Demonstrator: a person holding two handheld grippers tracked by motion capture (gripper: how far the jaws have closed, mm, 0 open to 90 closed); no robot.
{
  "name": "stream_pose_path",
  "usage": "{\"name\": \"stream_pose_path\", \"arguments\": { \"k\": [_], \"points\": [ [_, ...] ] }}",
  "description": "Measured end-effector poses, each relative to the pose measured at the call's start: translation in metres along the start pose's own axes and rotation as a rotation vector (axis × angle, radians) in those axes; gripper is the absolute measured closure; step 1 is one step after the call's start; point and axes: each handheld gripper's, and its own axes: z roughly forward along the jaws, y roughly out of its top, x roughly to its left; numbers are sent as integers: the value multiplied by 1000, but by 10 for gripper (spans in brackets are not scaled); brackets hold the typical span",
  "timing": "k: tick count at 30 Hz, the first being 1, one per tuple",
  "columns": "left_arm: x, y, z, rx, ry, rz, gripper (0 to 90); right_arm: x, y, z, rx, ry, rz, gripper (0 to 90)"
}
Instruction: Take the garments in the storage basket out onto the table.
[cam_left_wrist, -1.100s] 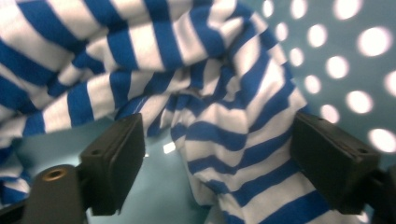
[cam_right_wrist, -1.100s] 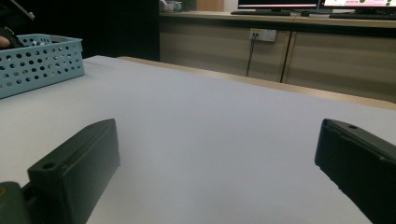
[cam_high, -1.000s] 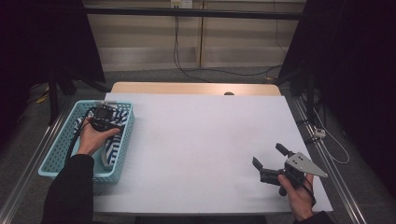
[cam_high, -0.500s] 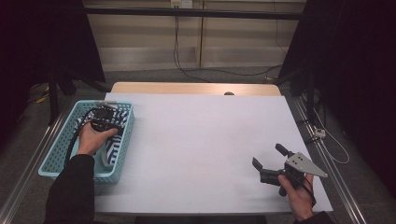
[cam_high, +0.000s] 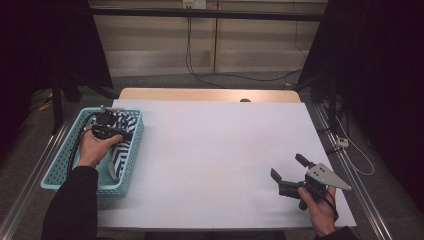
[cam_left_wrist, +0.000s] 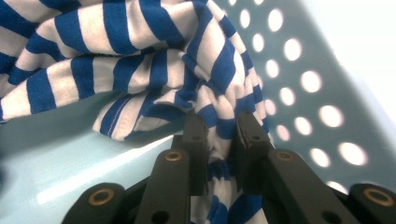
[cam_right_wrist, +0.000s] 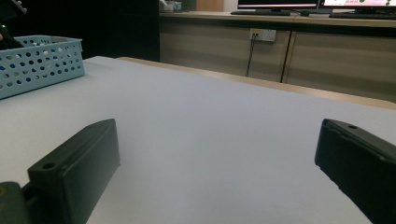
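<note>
Left gripper down in light-blue perforated basket at table's left edge, jaws just closed, pinching a fold of blue-and-white striped cloth, right gripper spread wide, nothing held, low over white tabletop

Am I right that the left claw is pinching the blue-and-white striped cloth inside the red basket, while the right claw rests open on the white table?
Nearly: the basket is light blue, as the high view shows. The left claw does pinch the striped cloth, and the right claw stands open.
</note>
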Motion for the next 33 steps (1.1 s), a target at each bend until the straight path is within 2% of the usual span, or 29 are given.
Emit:
{"name": "stream_pose_path", "arguments": {
  "k": [1,4,6,7,10,12,13,15,18,19,20,23,26,28,33],
  "points": [
    [0,0,-2,-4,3,5,771,0,0,0,0,0,0,0],
    [-3,0,-8,-45,-18,-29,771,0,0,0,0,-2,0,0],
    [-2,0,-14,-70,-19,-16,771,0,0,0,-2,0,0,0],
    [-1,0,-16,-80,2,7,771,0,0,0,-2,0,0,0],
    [1,-4,-25,-129,4,10,771,0,0,-1,-2,2,-1,0],
    [2,-6,-30,-151,-1,-4,771,-1,0,-1,-2,1,-1,0],
    [2,-7,-33,-157,-10,-25,771,0,0,-1,-1,-2,-1,0],
    [5,-9,-39,-183,-9,3,771,0,0,0,-2,-1,-1,0],
    [5,-13,-45,-216,-1,4,771,0,0,0,-3,-1,-2,0],
    [6,-14,-46,-229,12,16,771,0,0,0,-2,-1,0,0],
    [4,-15,-48,-237,14,7,770,0,0,0,-2,-2,2,0],
    [0,-18,-50,-239,22,25,771,0,0,0,0,-4,0,0],
    [-2,-22,-53,-273,26,24,770,0,0,-1,0,-5,0,0],
    [-2,-24,-57,-298,39,37,770,0,0,0,-2,-1,3,0],
    [-6,-31,-64,-345,36,45,769,0,0,0,-1,-1,3,0]
  ]
}}
